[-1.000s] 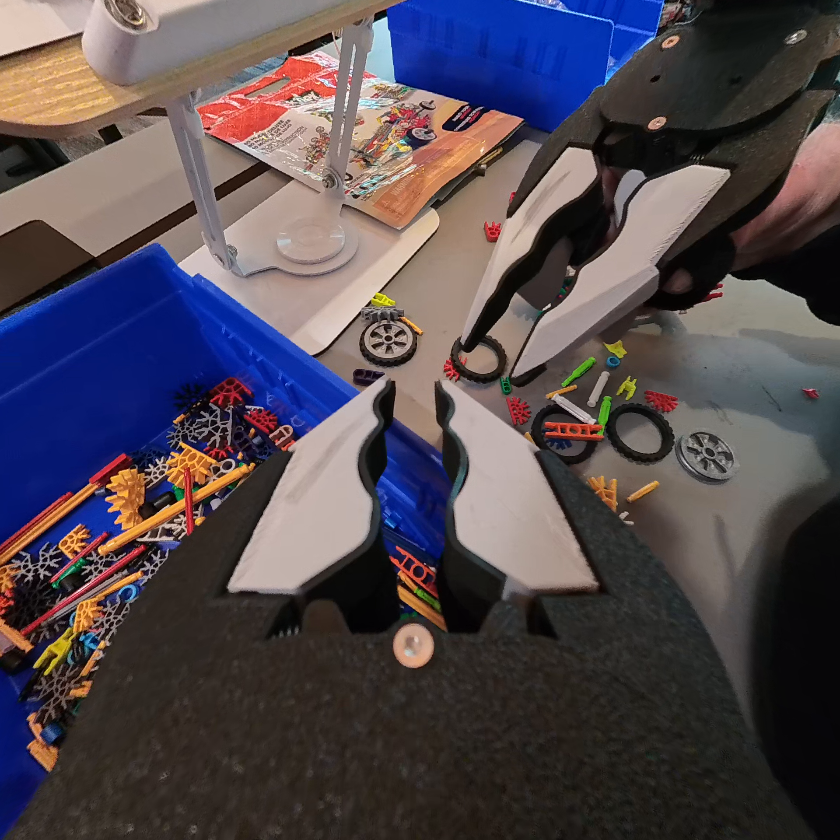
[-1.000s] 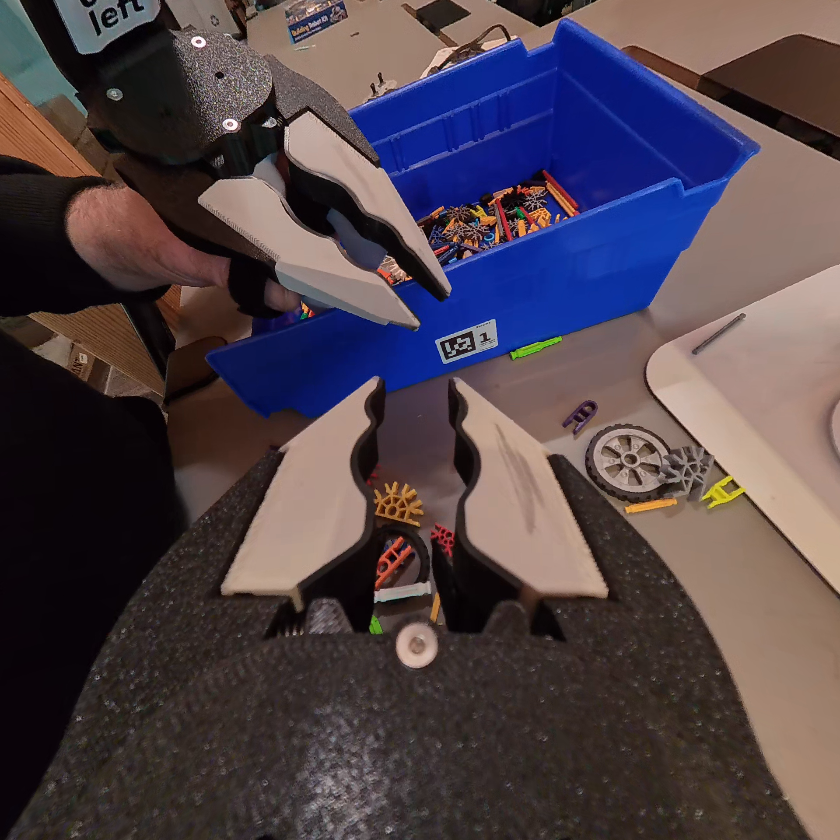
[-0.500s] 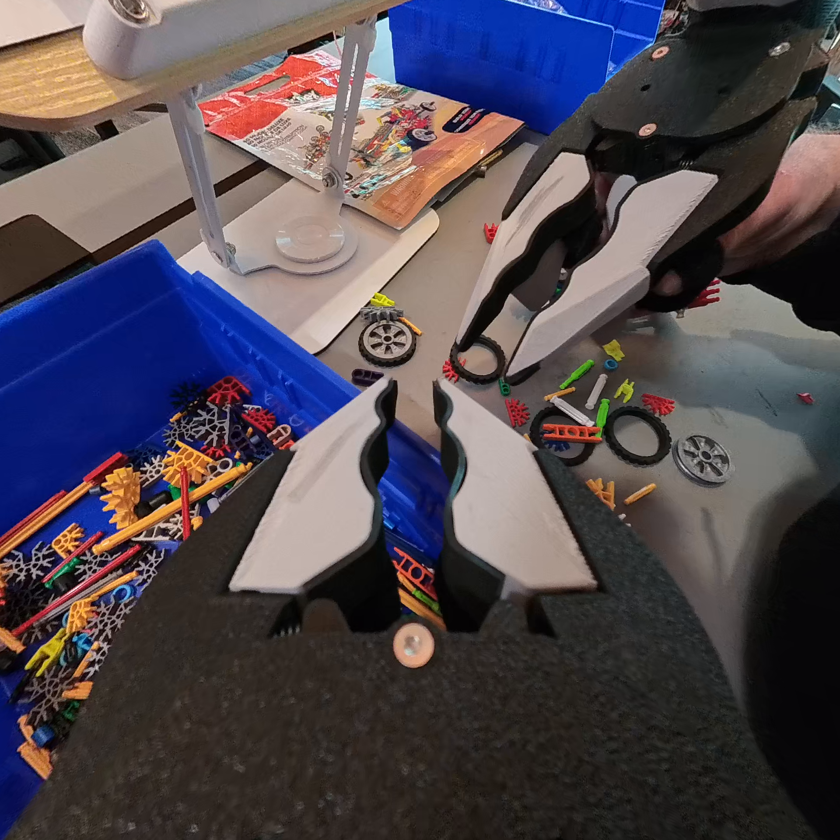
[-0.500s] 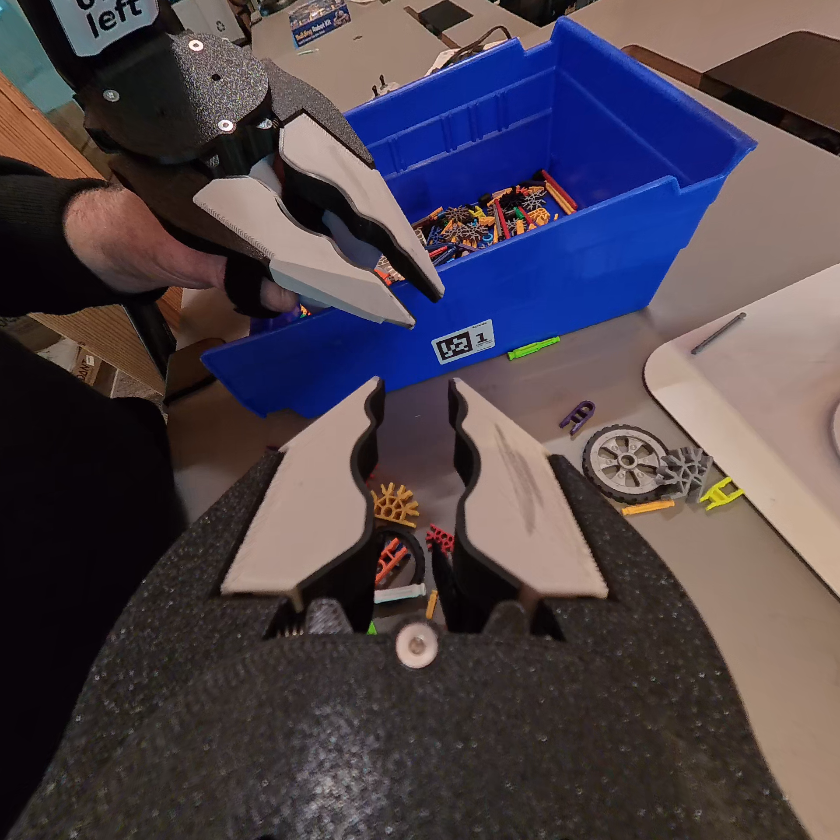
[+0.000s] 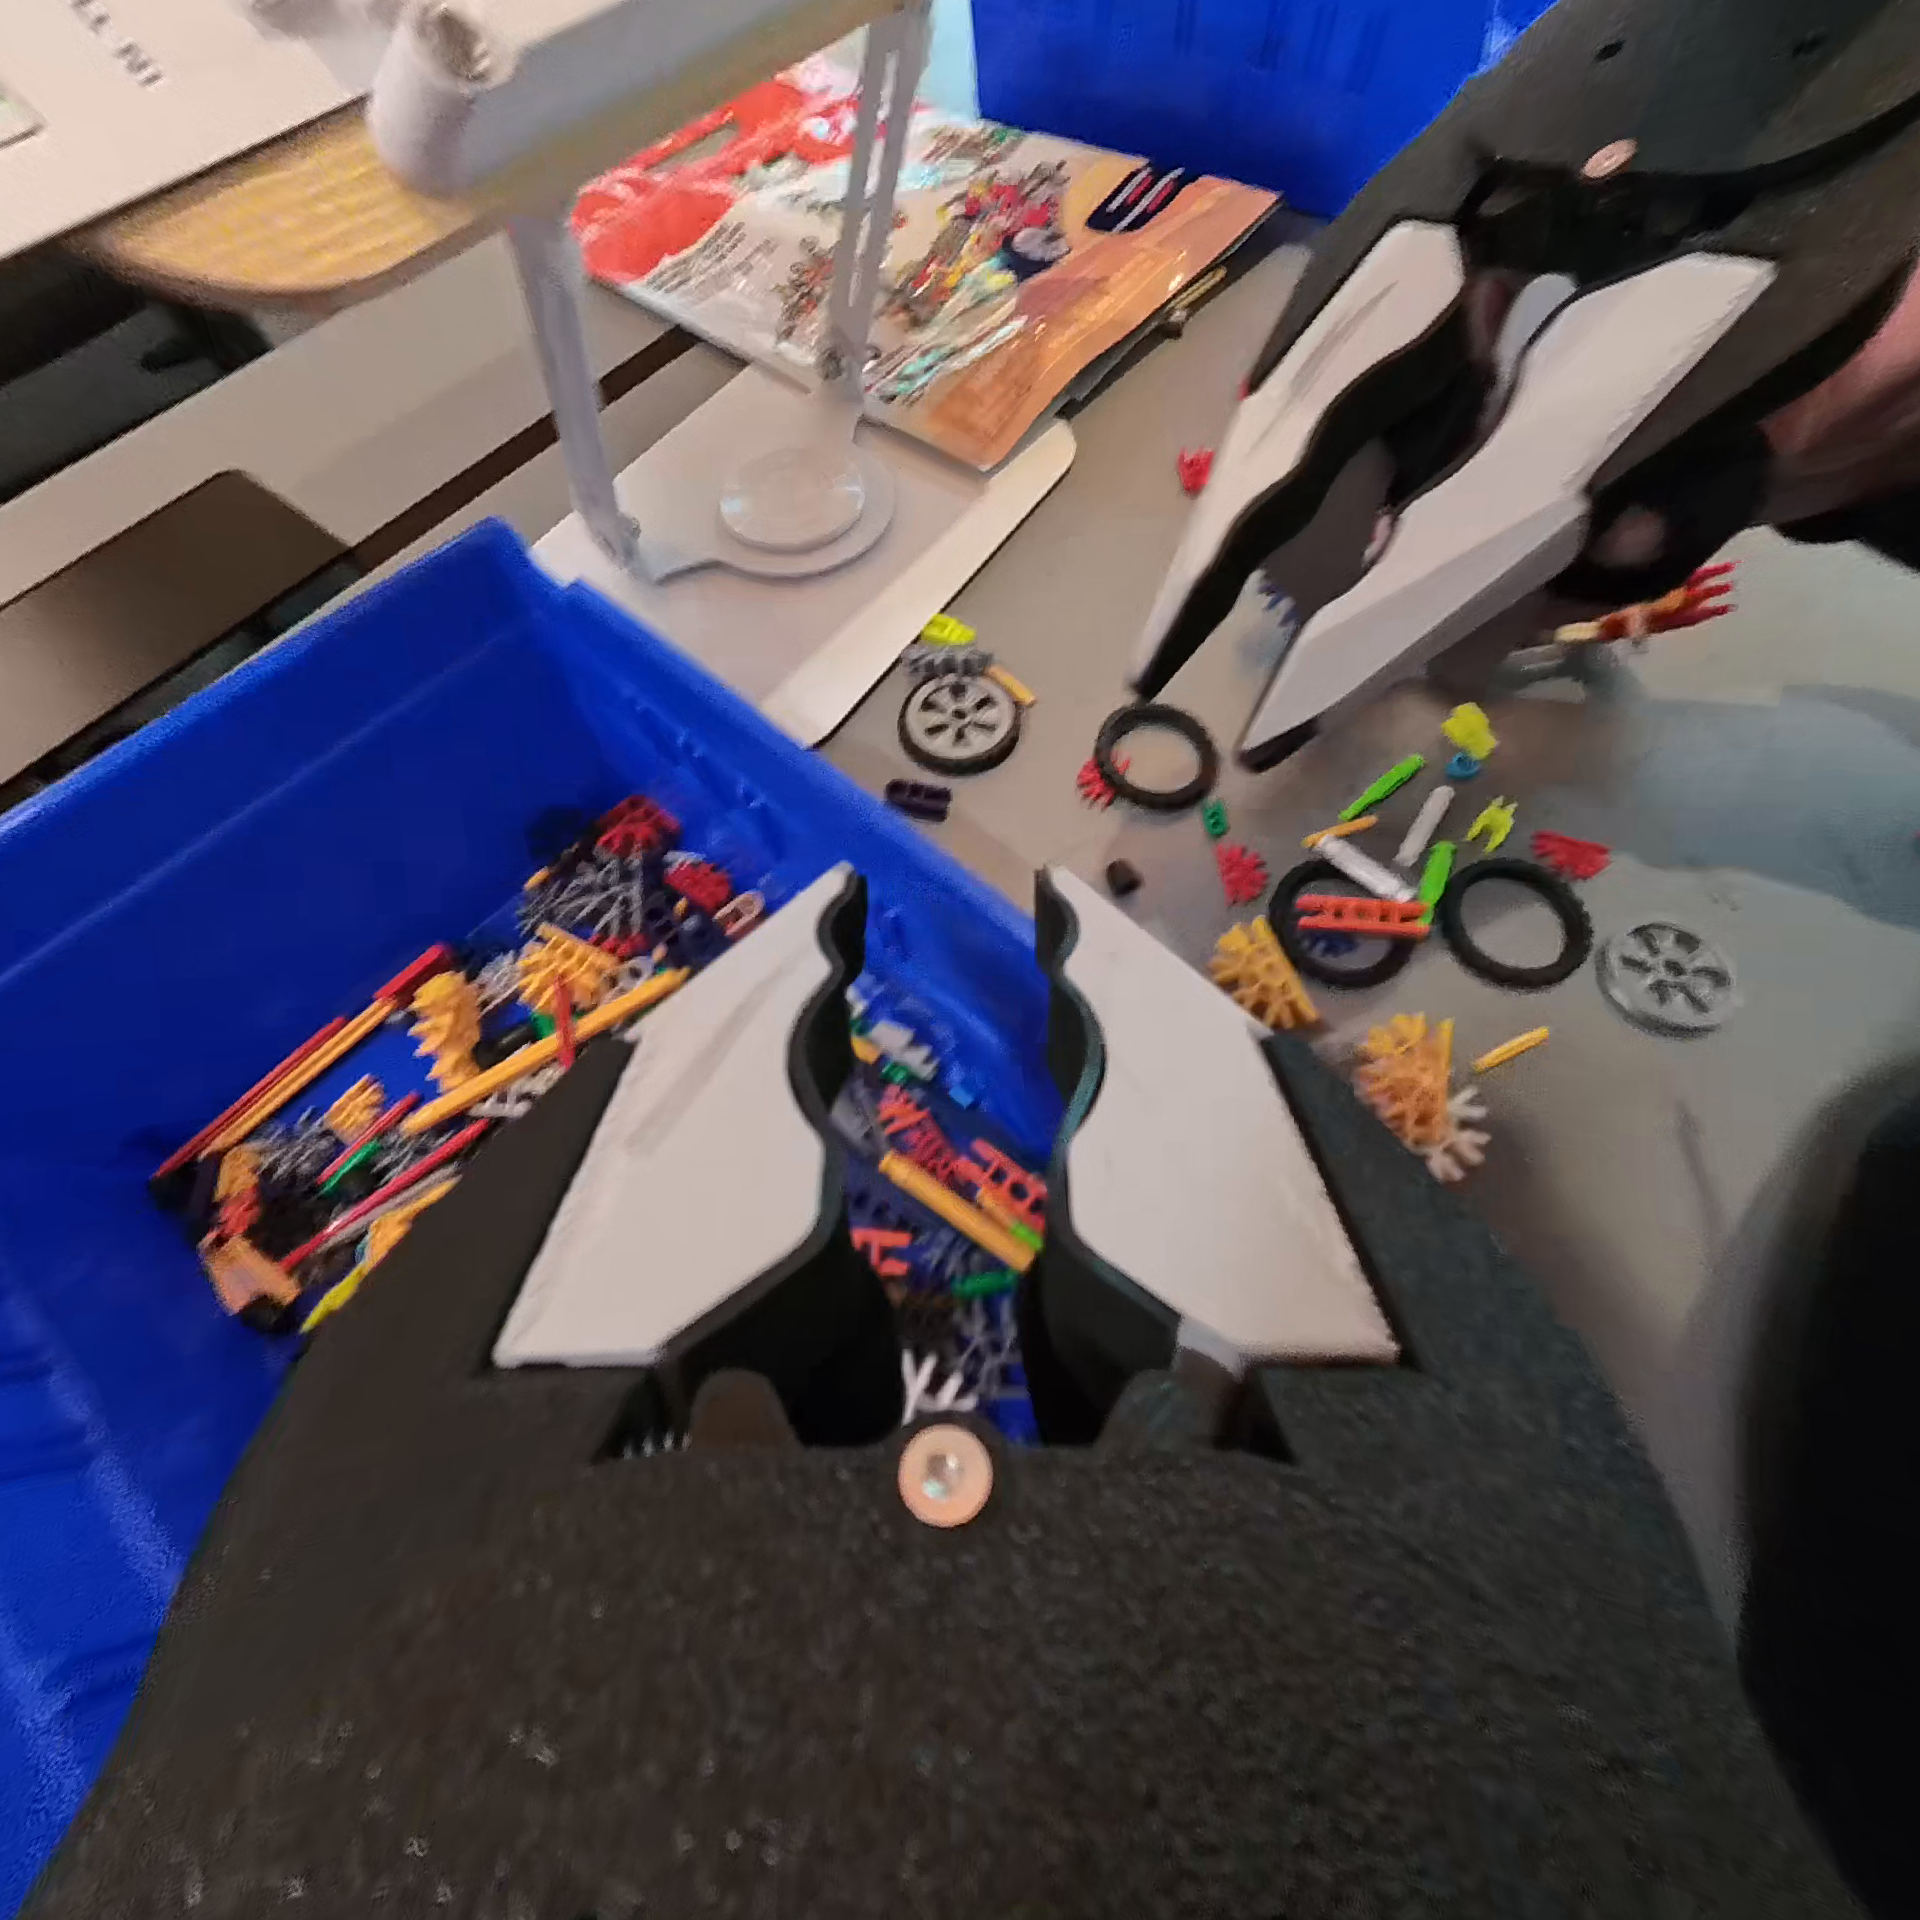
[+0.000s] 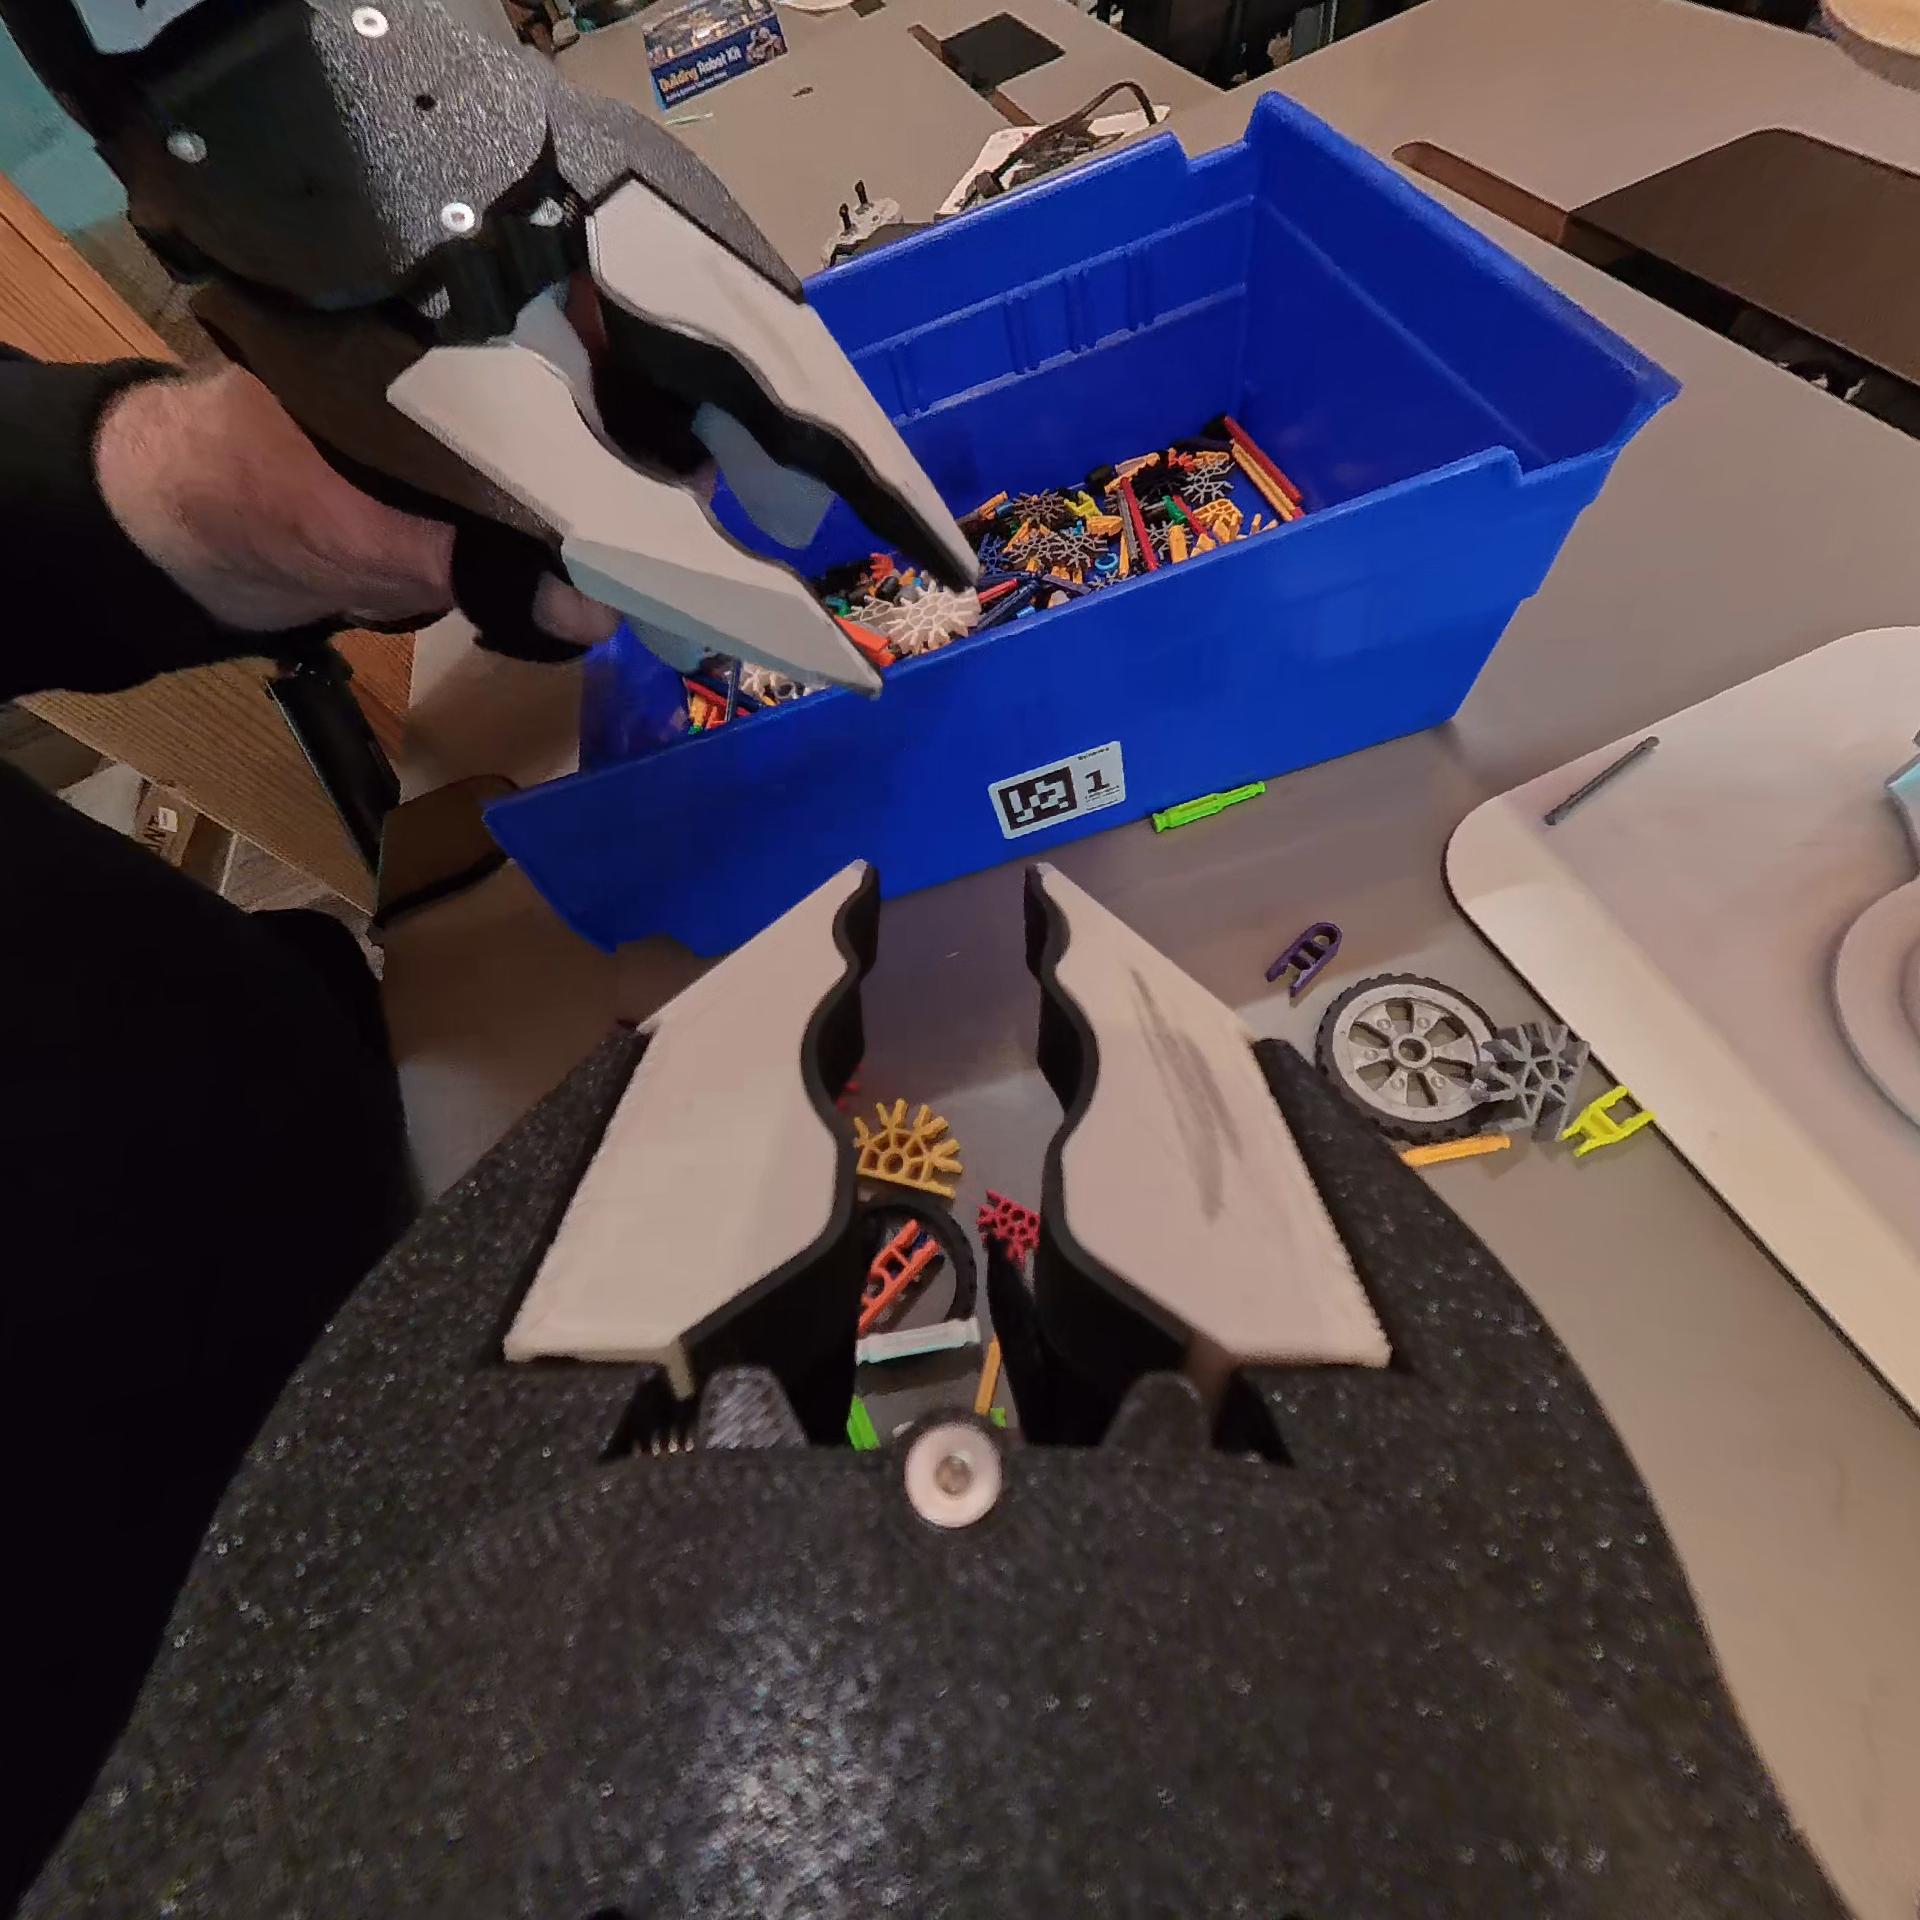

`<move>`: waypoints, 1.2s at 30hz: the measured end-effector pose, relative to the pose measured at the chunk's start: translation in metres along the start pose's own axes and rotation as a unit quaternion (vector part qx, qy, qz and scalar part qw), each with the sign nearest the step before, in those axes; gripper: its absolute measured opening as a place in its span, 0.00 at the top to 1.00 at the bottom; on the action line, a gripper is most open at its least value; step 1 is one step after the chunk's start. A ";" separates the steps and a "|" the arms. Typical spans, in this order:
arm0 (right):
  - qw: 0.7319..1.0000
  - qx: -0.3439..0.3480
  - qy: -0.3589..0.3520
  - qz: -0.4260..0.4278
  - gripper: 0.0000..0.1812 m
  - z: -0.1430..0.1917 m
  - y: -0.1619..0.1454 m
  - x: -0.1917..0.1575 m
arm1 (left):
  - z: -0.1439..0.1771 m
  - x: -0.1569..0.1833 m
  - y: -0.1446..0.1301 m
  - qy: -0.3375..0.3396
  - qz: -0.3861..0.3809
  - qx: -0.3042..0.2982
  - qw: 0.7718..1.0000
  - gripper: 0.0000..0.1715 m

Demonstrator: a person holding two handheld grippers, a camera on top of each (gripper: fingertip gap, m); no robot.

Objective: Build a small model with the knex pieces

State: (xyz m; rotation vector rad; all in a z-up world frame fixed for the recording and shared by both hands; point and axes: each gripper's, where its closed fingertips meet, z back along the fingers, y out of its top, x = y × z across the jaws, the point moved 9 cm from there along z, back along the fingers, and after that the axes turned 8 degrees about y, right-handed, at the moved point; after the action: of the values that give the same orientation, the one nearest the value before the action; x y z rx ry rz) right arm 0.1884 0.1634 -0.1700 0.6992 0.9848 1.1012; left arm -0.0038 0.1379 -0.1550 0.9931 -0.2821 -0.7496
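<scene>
My left gripper (image 5: 948, 894) is open and empty, its tips over the near wall of a blue bin (image 5: 312, 727) that holds several coloured construction-toy rods and connectors (image 5: 499, 1049). In the right wrist view it (image 6: 920, 634) dips into the bin (image 6: 1351, 644), just above the pieces. My right gripper (image 6: 951, 883) is open and empty, low over the grey table in front of the bin. A yellow connector (image 6: 904, 1148), a red connector (image 6: 1008, 1221) and a black tyre with an orange piece (image 6: 894, 1262) lie between its fingers. In the left wrist view it (image 5: 1205, 722) hovers beside a black tyre (image 5: 1155, 771).
Loose pieces lie scattered on the table: a grey wheel (image 6: 1403, 1055), tyres (image 5: 1517, 925), a green rod (image 6: 1210, 805). A white stand base (image 5: 800, 499) on a white board (image 6: 1714, 935), a colourful booklet (image 5: 935, 260) and a second blue bin (image 5: 1195, 104) stand behind. The tips of one gripper are about 7 centimetres away from the tips of the other. The grey wheel (image 6: 1403, 1055) is about 12 centimetres from my right fingertips. My left wrist view (image 5: 964, 722) looks at it from another angle.
My left gripper has opened wider and moved forward and down into the blue bin. My right gripper has stayed in place, still open.
</scene>
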 end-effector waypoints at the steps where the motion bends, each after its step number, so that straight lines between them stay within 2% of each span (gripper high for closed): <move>1: 1.000 -0.002 -0.001 -0.001 0.85 0.000 -0.001 -0.001 | 0.005 -0.007 -0.003 0.013 -0.002 -0.011 1.000 0.81; 8: 1.000 -0.016 0.003 0.006 0.85 -0.010 0.002 -0.013 | 0.035 -0.046 -0.027 0.091 -0.026 -0.096 0.991 0.84; 12: 1.000 -0.018 0.004 0.012 0.85 -0.014 0.007 -0.019 | 0.027 -0.043 -0.041 0.073 -0.051 -0.168 0.982 0.86; 19: 1.000 -0.022 -0.005 0.014 0.85 -0.014 0.010 -0.027 | -0.003 -0.033 -0.053 0.010 -0.069 -0.226 0.972 0.86; 28: 1.000 -0.015 -0.017 0.004 0.85 -0.008 0.006 -0.030 | -0.030 -0.039 -0.068 0.007 -0.051 -0.275 0.960 0.86; 36: 1.000 -0.011 -0.022 0.000 0.85 -0.006 0.004 -0.027 | -0.036 -0.040 -0.071 -0.011 -0.041 -0.273 0.961 0.90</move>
State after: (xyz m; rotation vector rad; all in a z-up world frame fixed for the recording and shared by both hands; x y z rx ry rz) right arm 0.1772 0.1392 -0.1609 0.7024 0.9332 1.0904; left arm -0.0442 0.1659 -0.2290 0.4732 -0.0434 -0.8546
